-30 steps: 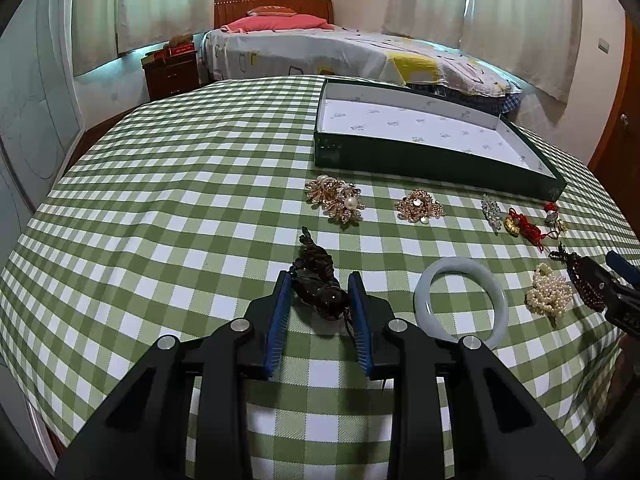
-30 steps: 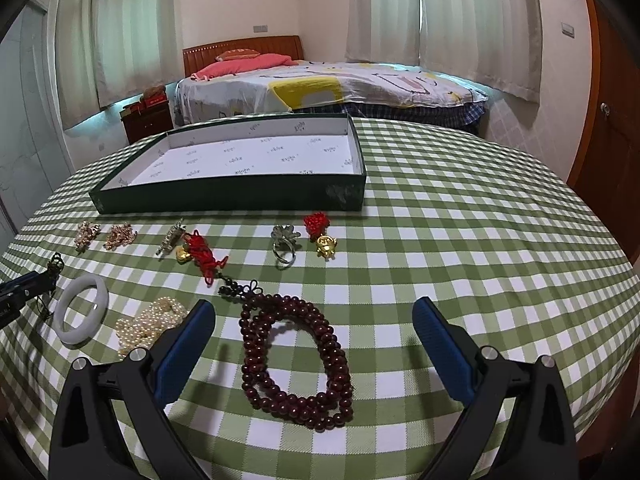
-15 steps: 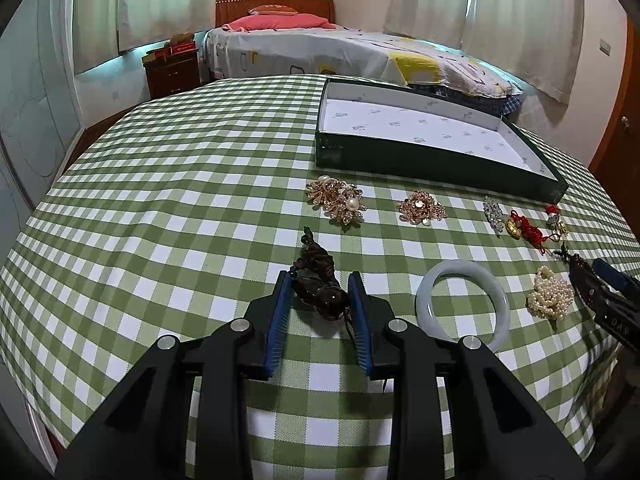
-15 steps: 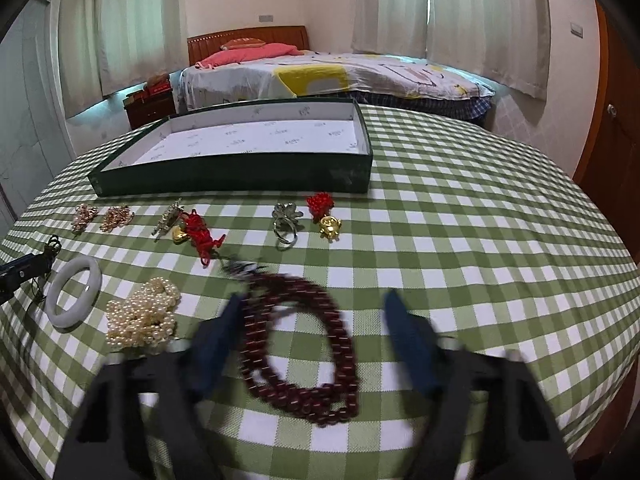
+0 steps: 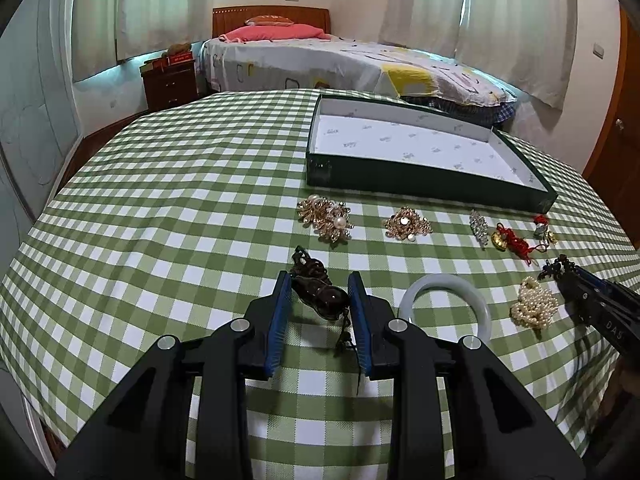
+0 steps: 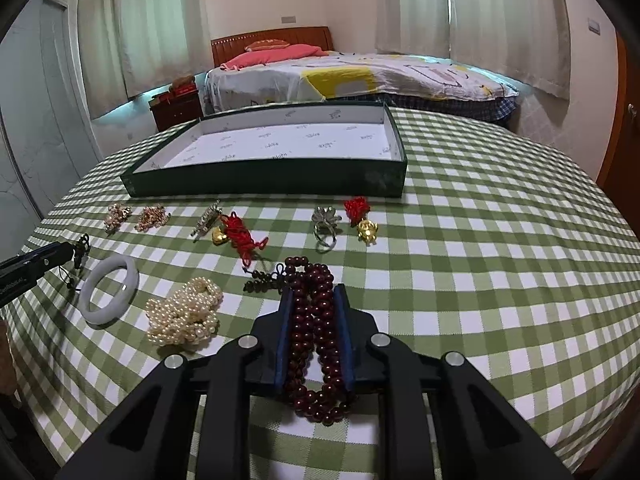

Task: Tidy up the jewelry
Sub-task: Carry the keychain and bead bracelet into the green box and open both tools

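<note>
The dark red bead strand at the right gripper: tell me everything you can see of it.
The dark red bead strand is a long loop of small, glossy, wood-like round beads, doubled into parallel rows. A dark knotted cord end trails to its left. It lies on the checked tablecloth; the right gripper, just closing, squeezes its middle.

Both hand-held grippers tilt downward: left (image 5: 319,294) clamped, right (image 6: 313,300) just closed.
</note>
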Demonstrator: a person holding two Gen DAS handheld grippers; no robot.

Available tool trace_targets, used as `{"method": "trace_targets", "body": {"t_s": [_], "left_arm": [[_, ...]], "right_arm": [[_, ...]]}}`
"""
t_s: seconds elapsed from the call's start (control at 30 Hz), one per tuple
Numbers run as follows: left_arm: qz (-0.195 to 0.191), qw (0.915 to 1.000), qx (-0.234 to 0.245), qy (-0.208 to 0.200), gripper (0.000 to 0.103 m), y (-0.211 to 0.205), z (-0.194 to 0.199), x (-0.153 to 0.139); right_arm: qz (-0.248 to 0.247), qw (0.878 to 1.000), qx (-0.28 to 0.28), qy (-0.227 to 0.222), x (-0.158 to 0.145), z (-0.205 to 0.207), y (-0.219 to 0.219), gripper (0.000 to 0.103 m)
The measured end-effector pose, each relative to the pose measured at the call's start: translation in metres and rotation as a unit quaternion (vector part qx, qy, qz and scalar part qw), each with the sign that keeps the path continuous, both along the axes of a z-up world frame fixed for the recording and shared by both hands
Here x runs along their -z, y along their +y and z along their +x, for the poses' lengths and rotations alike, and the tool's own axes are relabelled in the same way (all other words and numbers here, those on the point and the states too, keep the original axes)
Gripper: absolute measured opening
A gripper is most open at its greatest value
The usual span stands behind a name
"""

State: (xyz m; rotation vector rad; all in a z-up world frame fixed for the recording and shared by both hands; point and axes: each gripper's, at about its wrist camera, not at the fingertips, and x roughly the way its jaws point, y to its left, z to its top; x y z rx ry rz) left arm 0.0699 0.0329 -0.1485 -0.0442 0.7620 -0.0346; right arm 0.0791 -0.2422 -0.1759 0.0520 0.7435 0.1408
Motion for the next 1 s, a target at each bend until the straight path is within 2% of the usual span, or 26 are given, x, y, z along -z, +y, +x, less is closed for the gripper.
{"method": "trace_targets", "body": {"t_s": [0.4,0.6,1.0], "left_arm": [[-0.008,0.9996,0.006,-0.025,0.029,-0.004,0.000,-0.020],[-0.014,0.9987,0.014,-0.046,0.029,-0.009,0.007,-0.042],[-0.005,0.9908,0.051,-0.125,0.029,-0.037,0.063,-0.100]], "right_arm": [[0.019,0.999,0.000,-0.029,-0.024,0.001,-0.002,0.021],[0.030,0.998,0.003,-0.049,-0.042,0.007,-0.004,0.021],[0.044,0.994,0.003,-0.098,-0.087,0.061,-0.006,0.021]]}}
